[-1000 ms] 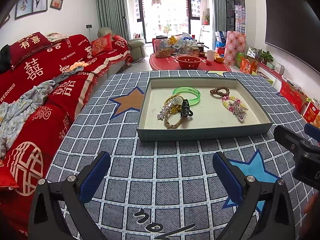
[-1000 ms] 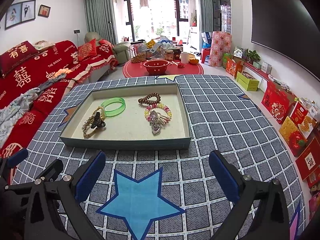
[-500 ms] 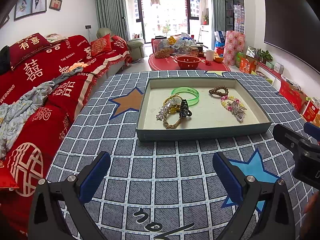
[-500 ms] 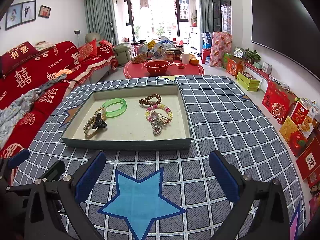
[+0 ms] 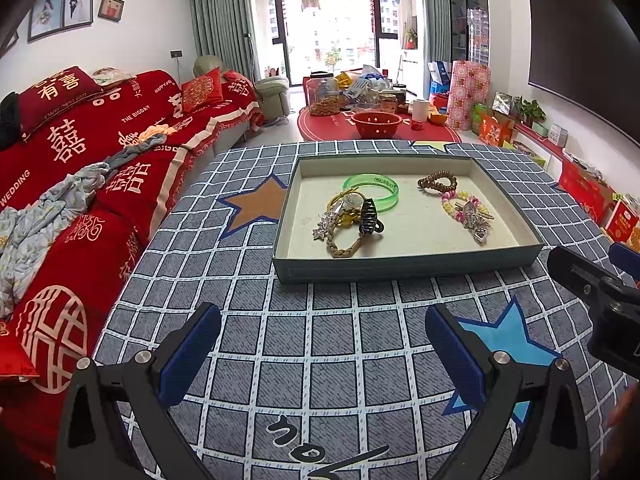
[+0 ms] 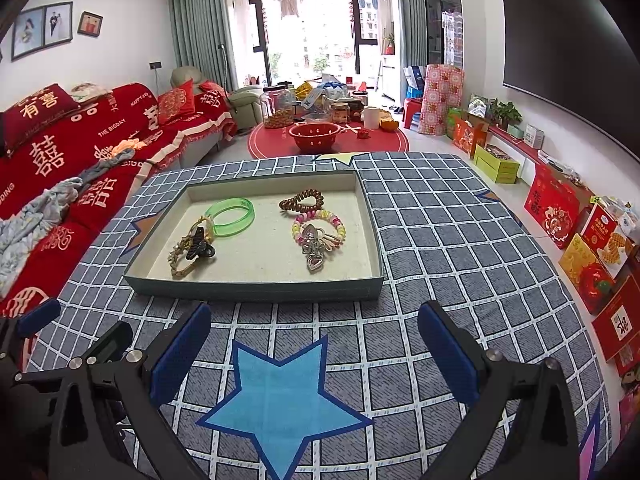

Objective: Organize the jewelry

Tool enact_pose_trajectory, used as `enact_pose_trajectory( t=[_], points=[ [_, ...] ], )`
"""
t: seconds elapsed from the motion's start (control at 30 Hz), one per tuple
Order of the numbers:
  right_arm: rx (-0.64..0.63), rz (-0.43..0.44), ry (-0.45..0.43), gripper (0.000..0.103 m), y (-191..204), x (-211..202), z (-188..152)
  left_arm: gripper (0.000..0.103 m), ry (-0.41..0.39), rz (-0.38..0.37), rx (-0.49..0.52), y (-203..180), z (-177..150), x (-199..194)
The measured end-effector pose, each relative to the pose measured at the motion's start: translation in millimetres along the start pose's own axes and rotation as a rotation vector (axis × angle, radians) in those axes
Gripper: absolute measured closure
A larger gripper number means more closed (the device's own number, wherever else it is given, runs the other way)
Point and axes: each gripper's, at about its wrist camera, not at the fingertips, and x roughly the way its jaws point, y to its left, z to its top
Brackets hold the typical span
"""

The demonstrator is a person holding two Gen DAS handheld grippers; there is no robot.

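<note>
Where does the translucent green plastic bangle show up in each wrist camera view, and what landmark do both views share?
Left wrist view: the translucent green plastic bangle lies in the shallow grey-green tray, back centre, just beyond the black claw hair clip.
Right wrist view: the bangle lies in the tray's back left part.
Shared landmark: the blue star printed on the checked cloth.

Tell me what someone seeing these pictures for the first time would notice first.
Probably the shallow tray in the middle of the checked blue tablecloth, holding a bright green bangle at its back left and a pastel bead bracelet to the right. Next, the red sofa cover along the left. Both open grippers, left gripper and right gripper, hover short of the tray.
</note>
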Motion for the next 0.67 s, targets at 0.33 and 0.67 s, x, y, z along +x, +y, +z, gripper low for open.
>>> enact_pose_trajectory(
  t=[0.33,0.67],
  points=[
    [0.000,0.000,-0.001,0.000,-0.2,0.1,-0.9,0.000,0.008,-0.011,-0.008,-0.4,-0.8,0.0],
    [0.003,0.002,0.002,0.000,1.2,0.7,0.4,0.000,0.008,-0.001,-0.005,3.5,-0.7,2.5]
  ],
)
